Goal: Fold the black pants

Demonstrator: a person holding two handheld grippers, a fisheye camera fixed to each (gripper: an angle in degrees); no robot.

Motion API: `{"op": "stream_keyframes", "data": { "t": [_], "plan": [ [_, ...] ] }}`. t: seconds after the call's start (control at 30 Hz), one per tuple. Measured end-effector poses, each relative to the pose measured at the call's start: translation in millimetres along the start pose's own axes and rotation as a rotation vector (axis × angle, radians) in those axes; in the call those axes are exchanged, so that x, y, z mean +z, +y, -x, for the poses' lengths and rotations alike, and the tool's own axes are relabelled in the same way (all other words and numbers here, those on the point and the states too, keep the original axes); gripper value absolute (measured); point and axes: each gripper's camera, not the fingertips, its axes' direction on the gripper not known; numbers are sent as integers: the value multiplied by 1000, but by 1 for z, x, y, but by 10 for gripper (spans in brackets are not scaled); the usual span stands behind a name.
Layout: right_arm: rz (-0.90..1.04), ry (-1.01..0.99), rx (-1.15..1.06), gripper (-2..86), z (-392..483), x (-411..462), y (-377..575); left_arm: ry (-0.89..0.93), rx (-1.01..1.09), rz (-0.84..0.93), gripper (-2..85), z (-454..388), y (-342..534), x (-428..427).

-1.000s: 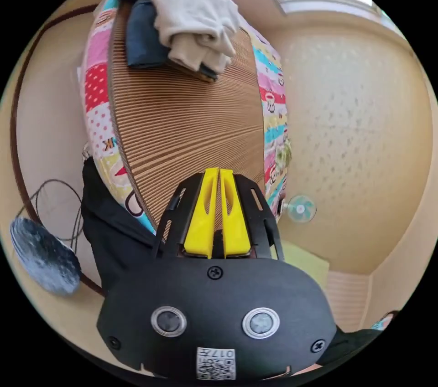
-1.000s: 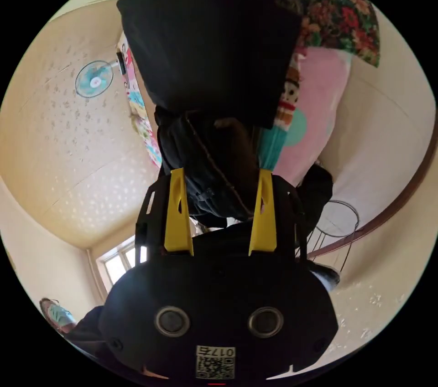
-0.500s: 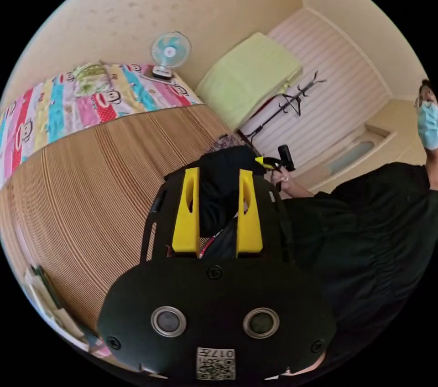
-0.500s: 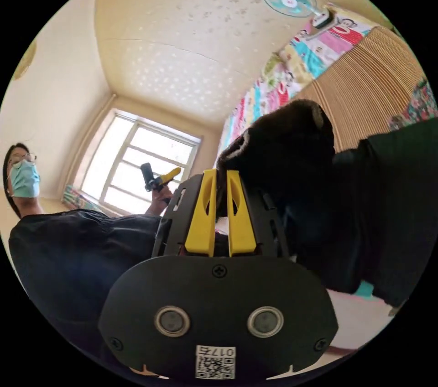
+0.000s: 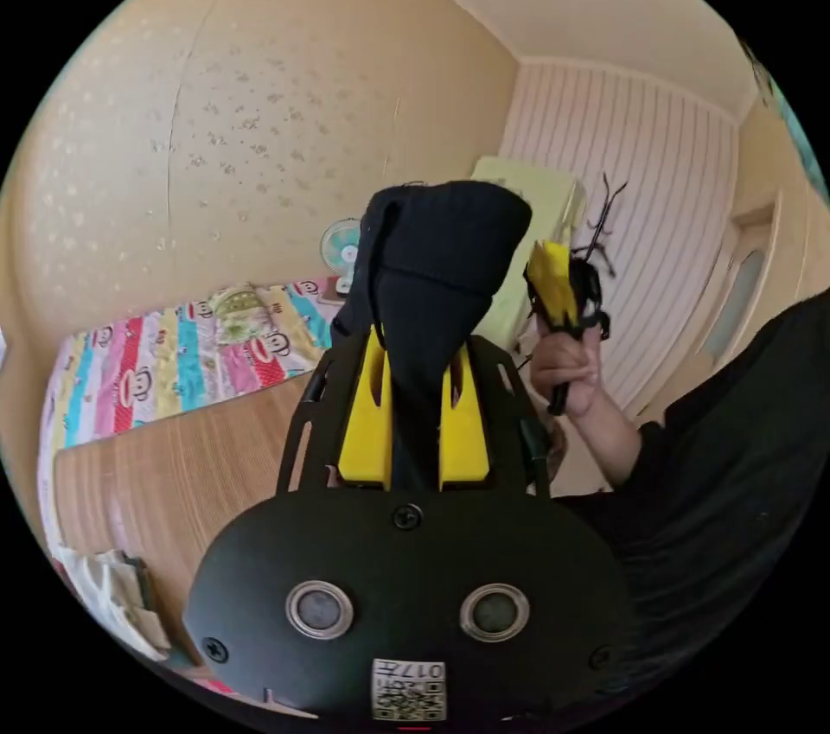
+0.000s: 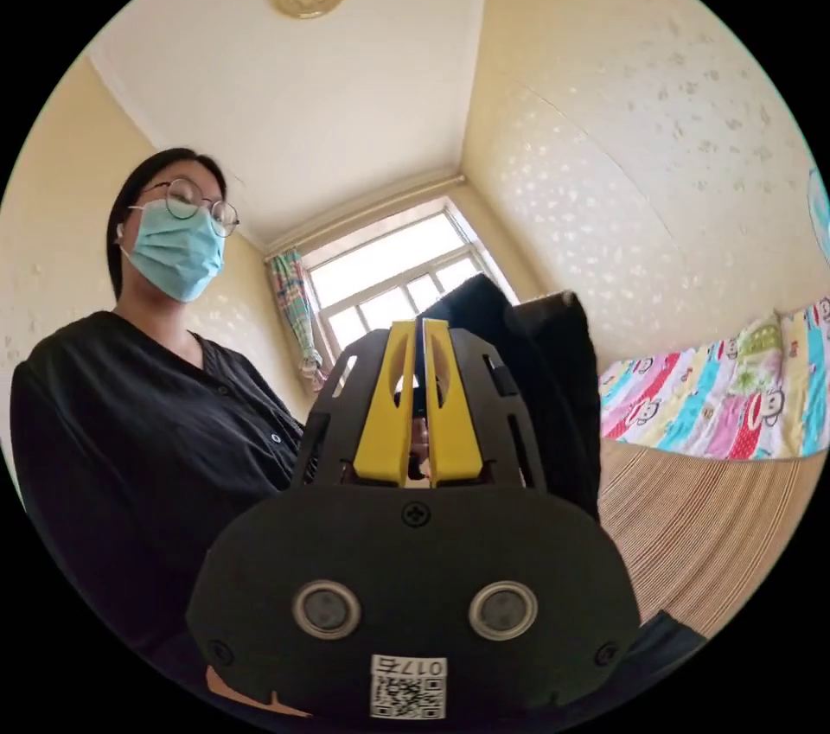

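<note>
Both tongs grip the black pants [image 5: 432,267]: left tongs [image 5: 413,414] clamp a fold rising toward 12 o'clock; right tongs [image 6: 415,405] pinch an edge, cloth hanging at 3 o'clock. Step: lifting, airborne. Next, likely: spread flat on bed mat [image 6: 692,526].

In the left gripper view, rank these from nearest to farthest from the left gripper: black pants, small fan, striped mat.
1. black pants: between the left gripper's jaws, rising above them.
2. striped mat: below, on the view's left.
3. small fan: back by the wall, beyond the colourful sheet.
</note>
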Motion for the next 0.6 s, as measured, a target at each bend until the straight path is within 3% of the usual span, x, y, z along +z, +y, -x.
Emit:
{"op": "stream_keyframes", "data": {
  "t": [0.07,0.13,0.2,0.3,0.37,0.47,0.53,0.6],
  "plan": [
    [-8,223,-3,58,8,-19,0,153,57,-69,85,-2,-1,-34],
    [70,314,49,113,5,-16,-3,282,149,-111,86,-12,-5,-62],
    [192,218,110,173,-4,1,-10,450,285,-142,86,-33,-11,-79],
    [244,-116,115,214,2,45,-20,585,380,-131,87,-55,-20,-69],
    [306,-280,45,197,28,89,-29,596,390,-101,88,-62,-22,-51],
    [386,-159,-36,98,59,124,-34,528,329,-7,96,-59,-24,-22],
    [320,25,12,83,64,122,-35,394,143,2,112,-33,-24,-19],
    [284,199,42,78,70,124,-37,190,-179,-3,148,10,-11,-21]
  ]
}}
